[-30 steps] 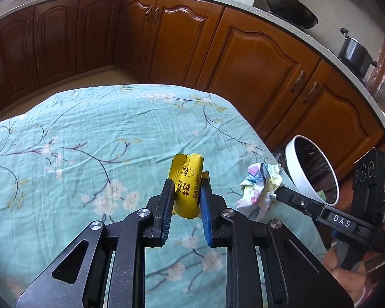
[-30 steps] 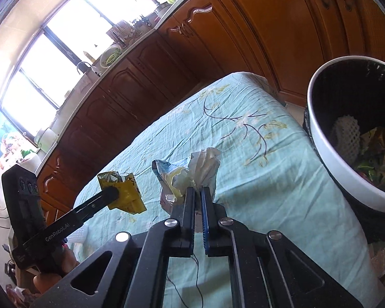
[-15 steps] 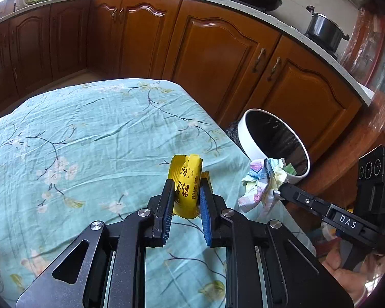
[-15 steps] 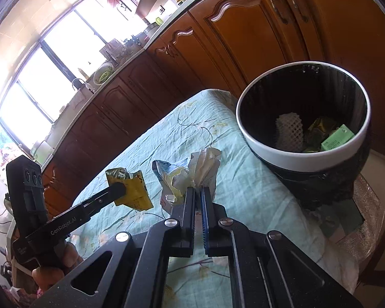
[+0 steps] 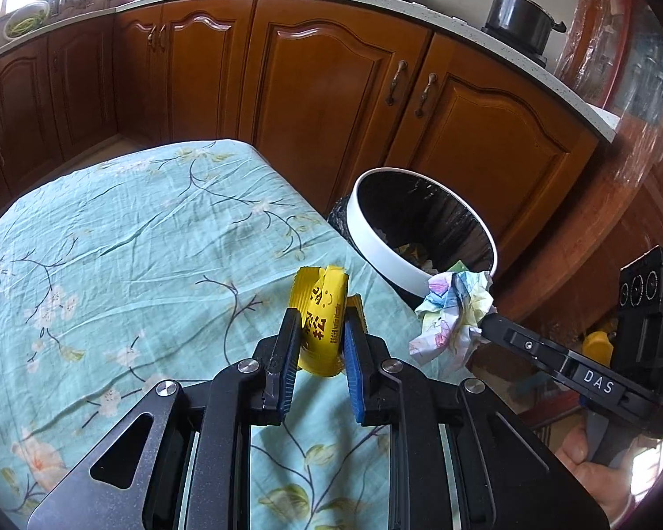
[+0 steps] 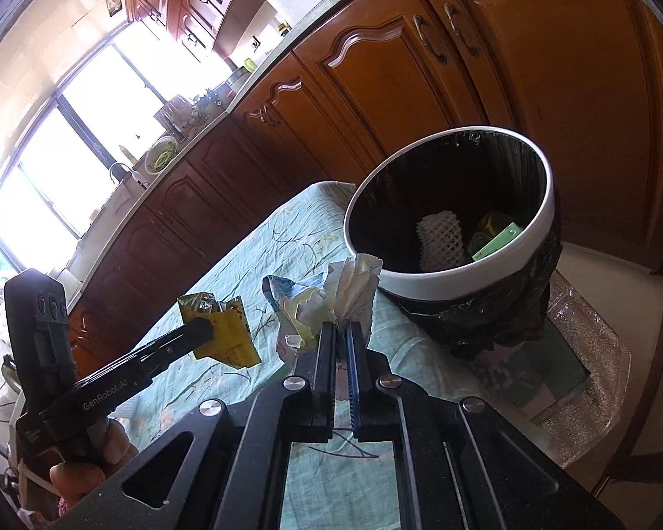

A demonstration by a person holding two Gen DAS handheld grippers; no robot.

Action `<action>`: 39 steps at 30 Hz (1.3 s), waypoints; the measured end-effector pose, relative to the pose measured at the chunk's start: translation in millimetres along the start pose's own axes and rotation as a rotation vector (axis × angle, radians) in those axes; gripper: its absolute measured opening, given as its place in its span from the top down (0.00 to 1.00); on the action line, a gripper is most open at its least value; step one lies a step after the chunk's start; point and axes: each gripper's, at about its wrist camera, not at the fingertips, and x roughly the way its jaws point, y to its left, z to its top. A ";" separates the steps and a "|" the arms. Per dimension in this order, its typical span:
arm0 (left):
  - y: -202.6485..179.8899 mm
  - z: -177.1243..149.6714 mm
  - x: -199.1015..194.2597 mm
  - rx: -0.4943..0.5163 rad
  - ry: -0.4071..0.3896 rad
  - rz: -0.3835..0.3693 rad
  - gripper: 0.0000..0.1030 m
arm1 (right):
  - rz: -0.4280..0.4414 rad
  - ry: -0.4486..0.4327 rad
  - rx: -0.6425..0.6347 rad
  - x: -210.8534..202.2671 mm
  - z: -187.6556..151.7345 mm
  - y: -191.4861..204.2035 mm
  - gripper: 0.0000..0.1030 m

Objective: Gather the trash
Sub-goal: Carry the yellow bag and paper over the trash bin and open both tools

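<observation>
My left gripper (image 5: 318, 322) is shut on a yellow snack wrapper (image 5: 322, 309) and holds it above the table's right edge; the wrapper also shows in the right wrist view (image 6: 225, 331). My right gripper (image 6: 342, 331) is shut on a crumpled white and pastel paper wad (image 6: 327, 296), seen from the left wrist view (image 5: 455, 313) just beside the bin's near rim. The white-rimmed trash bin (image 5: 375, 229) with a black liner stands on the floor past the table edge; in the right wrist view its rim (image 6: 442, 274) is just beyond the wad.
The table has a teal floral cloth (image 5: 132, 243). The bin holds a white foam net (image 6: 440, 240) and green and yellow scraps (image 6: 495, 238). Brown cabinets (image 5: 331, 88) run behind, with a pot (image 5: 517, 17) on the counter.
Both grippers have carried their trash to the right, toward the bin. The bin has grown larger and nearer in both views.
</observation>
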 end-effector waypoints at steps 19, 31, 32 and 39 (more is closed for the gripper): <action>-45.3 22.4 18.4 0.082 0.002 -0.010 0.83 | -0.085 -0.091 -0.003 -23.7 39.6 -33.6 0.96; -77.5 55.6 44.6 0.145 0.001 -0.009 0.83 | -0.143 -0.102 -0.016 -15.8 64.5 -50.8 0.96; -80.2 57.9 47.8 0.151 0.003 -0.007 0.83 | -0.148 -0.102 -0.018 -15.2 66.2 -51.4 0.96; -91.9 70.3 71.2 0.167 0.021 0.000 0.83 | -0.171 -0.091 -0.030 -7.8 73.9 -57.2 0.96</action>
